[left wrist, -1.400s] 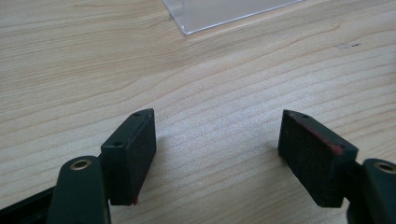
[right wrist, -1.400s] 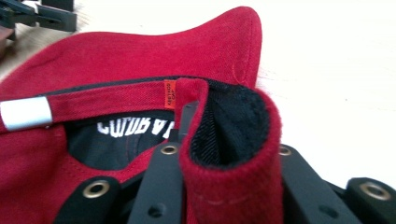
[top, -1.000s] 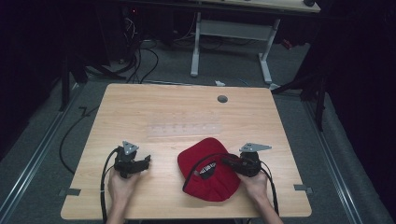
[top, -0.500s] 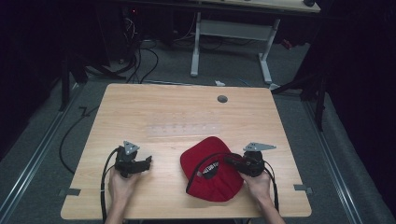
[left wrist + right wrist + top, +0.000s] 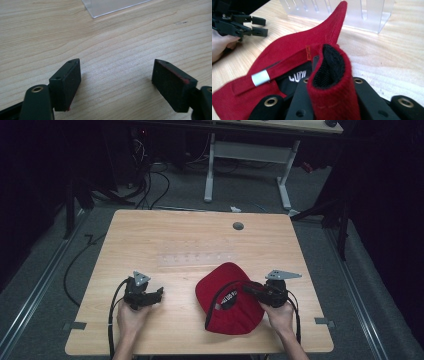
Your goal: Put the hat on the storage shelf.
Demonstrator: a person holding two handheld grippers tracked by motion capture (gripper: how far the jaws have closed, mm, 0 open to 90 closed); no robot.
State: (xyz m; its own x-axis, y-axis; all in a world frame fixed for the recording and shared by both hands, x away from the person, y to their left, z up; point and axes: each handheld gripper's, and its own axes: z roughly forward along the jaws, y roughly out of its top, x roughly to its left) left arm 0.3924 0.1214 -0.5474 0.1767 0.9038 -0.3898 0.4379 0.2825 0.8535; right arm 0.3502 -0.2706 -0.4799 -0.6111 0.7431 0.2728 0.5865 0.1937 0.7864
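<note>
Left gripper (image 5: 159, 293) low over the wooden table (image 5: 190, 240), jaws spread wide, just been opening, nothing between them. Clear plastic rack (image 5: 195, 260) further back, near the middle. Red cap (image 5: 225, 292) lying upside down at front right, its strap pinched tight by right gripper (image 5: 248, 289).

A red cap (image 5: 227, 301) with black lining lies on the pale wood-grain table (image 5: 190, 240)
</note>
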